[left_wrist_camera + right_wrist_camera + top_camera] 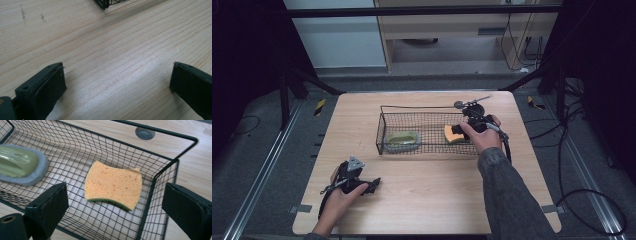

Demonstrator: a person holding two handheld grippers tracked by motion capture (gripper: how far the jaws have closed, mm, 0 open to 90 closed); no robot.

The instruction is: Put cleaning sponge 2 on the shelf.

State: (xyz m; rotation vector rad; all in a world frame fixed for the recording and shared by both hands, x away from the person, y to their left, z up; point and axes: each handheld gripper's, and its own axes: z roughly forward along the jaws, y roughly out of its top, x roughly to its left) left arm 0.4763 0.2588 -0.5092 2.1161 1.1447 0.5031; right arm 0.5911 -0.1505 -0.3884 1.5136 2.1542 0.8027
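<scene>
- Since your right gripper (pixel 115 205) stands wide above the sponge (pixel 113 185), it lies loose in the basket (pixel 160 172).
- Your left gripper (pixel 117 80) rests wide, empty, on the table (pixel 112 45).

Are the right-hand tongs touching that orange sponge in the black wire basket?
Apart. In the right gripper view the tongs stand wide open, and the orange sponge lies flat on the black wire basket floor beyond both pads.

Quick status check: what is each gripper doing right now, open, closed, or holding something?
Left gripper: open, nothing between the jaws, over bare table.
Right gripper: open, holding nothing; the orange sponge lies free in the wire basket.
</scene>
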